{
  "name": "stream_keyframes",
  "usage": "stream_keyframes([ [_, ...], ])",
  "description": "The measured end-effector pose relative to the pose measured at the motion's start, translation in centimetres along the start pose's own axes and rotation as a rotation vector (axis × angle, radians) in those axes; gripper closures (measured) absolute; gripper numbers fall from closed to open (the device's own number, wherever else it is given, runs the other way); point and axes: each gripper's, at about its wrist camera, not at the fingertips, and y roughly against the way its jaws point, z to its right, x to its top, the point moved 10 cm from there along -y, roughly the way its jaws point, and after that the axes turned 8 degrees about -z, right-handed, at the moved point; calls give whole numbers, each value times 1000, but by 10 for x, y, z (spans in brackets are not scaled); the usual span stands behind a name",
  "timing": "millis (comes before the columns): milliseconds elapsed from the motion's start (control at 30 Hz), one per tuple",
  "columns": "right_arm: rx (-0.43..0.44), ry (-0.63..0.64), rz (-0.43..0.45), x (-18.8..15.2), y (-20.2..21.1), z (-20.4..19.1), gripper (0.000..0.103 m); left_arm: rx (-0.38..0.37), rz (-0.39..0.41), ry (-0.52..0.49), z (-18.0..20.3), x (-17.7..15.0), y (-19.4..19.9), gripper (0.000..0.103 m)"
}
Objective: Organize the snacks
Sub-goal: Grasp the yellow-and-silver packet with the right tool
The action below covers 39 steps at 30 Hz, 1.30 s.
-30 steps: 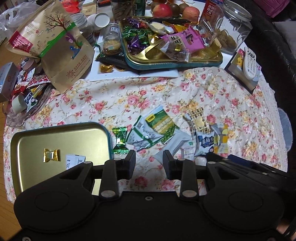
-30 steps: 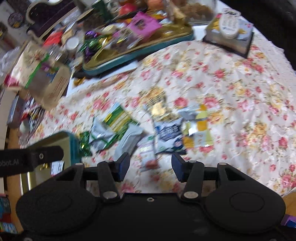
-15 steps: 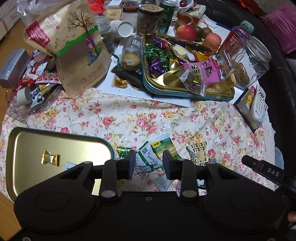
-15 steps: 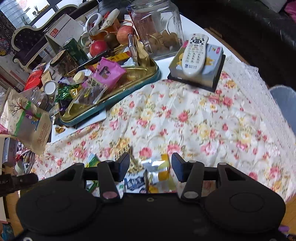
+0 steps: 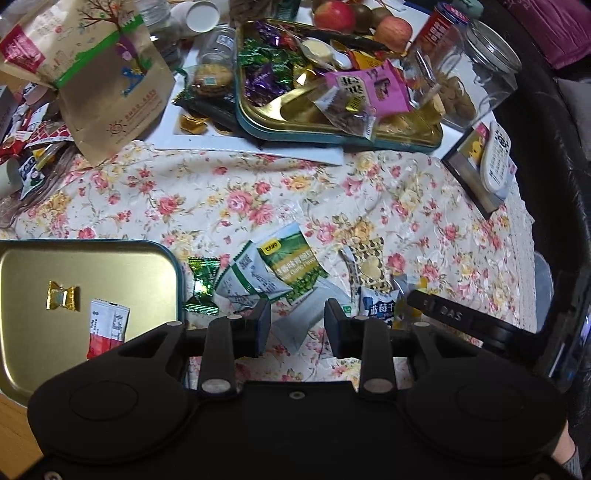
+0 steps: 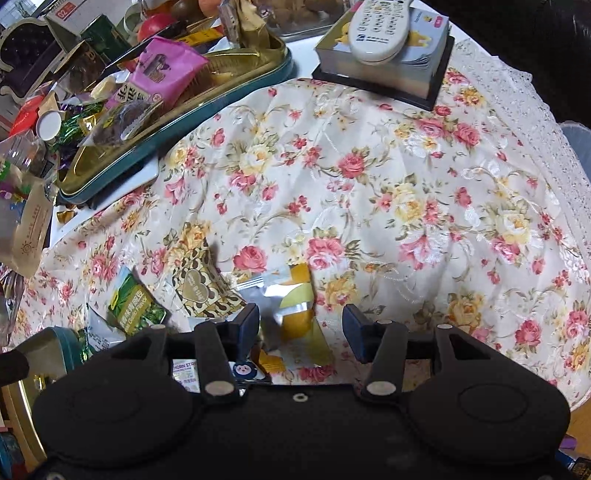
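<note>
My matt black plastic left tongs (image 5: 297,325) hang over a glossy floral cloth (image 5: 229,199), beside a smooth gold metal tray (image 5: 92,266), shiny foil and plastic snack packets (image 5: 291,266), a matt brown paper bag (image 5: 107,74) and a clear jar (image 5: 476,74).

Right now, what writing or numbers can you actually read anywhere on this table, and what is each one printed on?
"DAS": on the black gripper arm at the right of the left wrist view.
"Garlic Flavor": on the green pea packet.
"02": on the white box at the back.
"HORN STR", cut off: on a white packet under the right gripper.
Chinese characters on the pink packet, blue packet and paper bag; remote control buttons too small.
</note>
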Motion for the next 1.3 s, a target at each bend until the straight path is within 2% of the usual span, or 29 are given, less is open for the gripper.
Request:
stream_keyframes([
  [200, 0, 15, 10, 4, -6, -16, 50, 9, -20, -25, 3, -6, -5, 61],
  [433, -77, 58, 32, 1, -20, -15, 50, 4, -15, -10, -2, -7, -1, 61],
  [600, -101, 59, 59, 2, -22, -12, 46, 9, -15, -13, -2, -8, -2, 61],
  [700, -104, 90, 56, 0, -25, -16, 38, 23, -15, -17, -4, -8, -4, 61],
  [767, -116, 136, 53, -2, -27, -20, 34, 37, -14, -19, -5, -8, -6, 61],
  [833, -135, 187, 51, -5, -28, -24, 34, 47, -11, -22, -6, -7, -7, 61],
  [933, -138, 189, 69, -8, -27, -24, 38, 50, -5, -32, -5, -6, -8, 61],
  [1000, -148, 181, 76, -8, -24, -20, 48, 50, -1, -37, -4, -6, -9, 61],
  [1033, -154, 177, 76, -8, -23, -17, 58, 51, 0, -39, -2, -6, -10, 61],
  [1067, -148, 172, 74, -7, -22, -15, 61, 51, -1, -42, -1, -7, -11, 61],
  [1200, -81, 130, 27, -7, -19, -7, 63, 49, -4, -71, 11, -8, -17, 61],
  [1300, -63, 105, 11, -8, -12, -2, 63, 55, -1, -101, 22, -10, -22, 61],
])
